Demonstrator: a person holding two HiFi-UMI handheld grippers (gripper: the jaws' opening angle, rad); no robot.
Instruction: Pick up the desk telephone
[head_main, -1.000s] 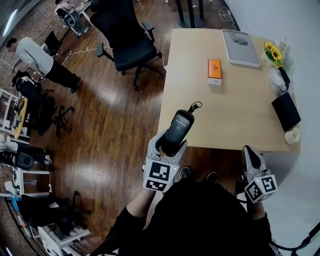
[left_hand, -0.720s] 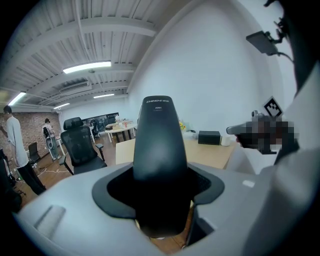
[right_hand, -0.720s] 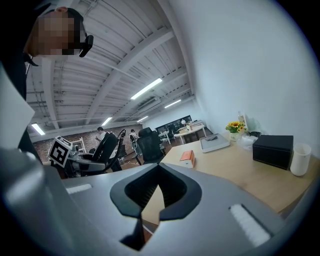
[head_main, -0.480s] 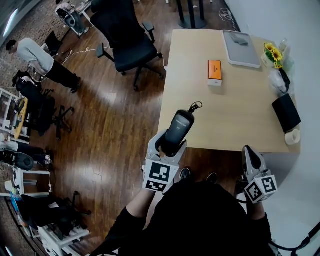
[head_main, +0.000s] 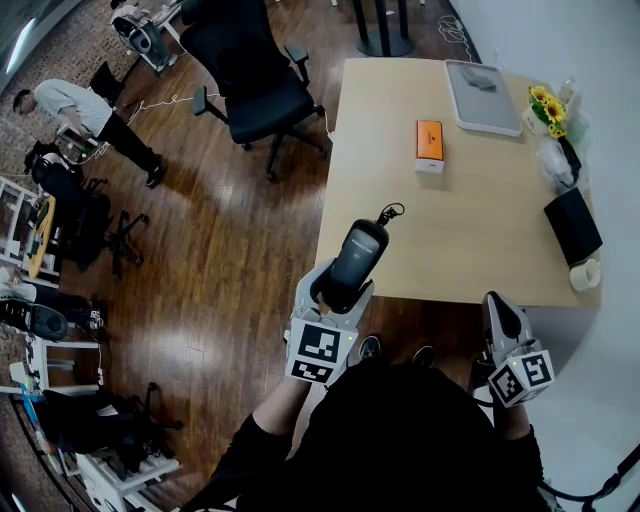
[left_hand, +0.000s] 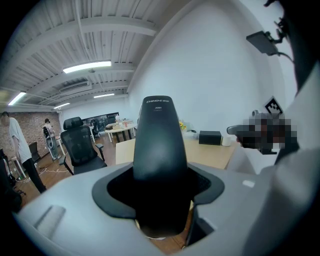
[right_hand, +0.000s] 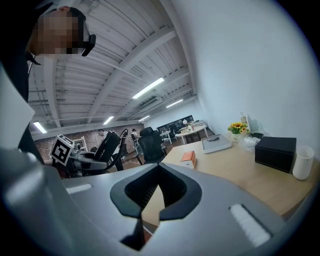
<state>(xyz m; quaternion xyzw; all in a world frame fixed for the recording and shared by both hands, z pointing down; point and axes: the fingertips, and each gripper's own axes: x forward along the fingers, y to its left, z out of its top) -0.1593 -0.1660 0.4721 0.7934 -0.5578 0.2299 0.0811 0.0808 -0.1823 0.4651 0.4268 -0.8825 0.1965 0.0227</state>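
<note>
The black telephone handset (head_main: 356, 257) sticks out of my left gripper (head_main: 336, 290), whose jaws are shut on its lower end, just off the near edge of the wooden table (head_main: 480, 225). A short cord end (head_main: 388, 213) curls from the handset's tip. In the left gripper view the handset (left_hand: 159, 145) stands upright between the grey jaws and fills the middle. My right gripper (head_main: 498, 312) hovers near the table's front right corner. Its dark pads (right_hand: 150, 192) meet with nothing between them. The right gripper view also shows the handset (right_hand: 102, 145) at left.
On the table lie an orange box (head_main: 429, 140), a grey tray (head_main: 481, 95), sunflowers (head_main: 546, 105), a black box (head_main: 572, 222) and a white cup (head_main: 583, 272). A black office chair (head_main: 255, 90) stands left of the table. A person (head_main: 75, 105) bends over at far left.
Both grippers and the handset have kept still. Only the person at the far left has shifted and stretched out a little.
</note>
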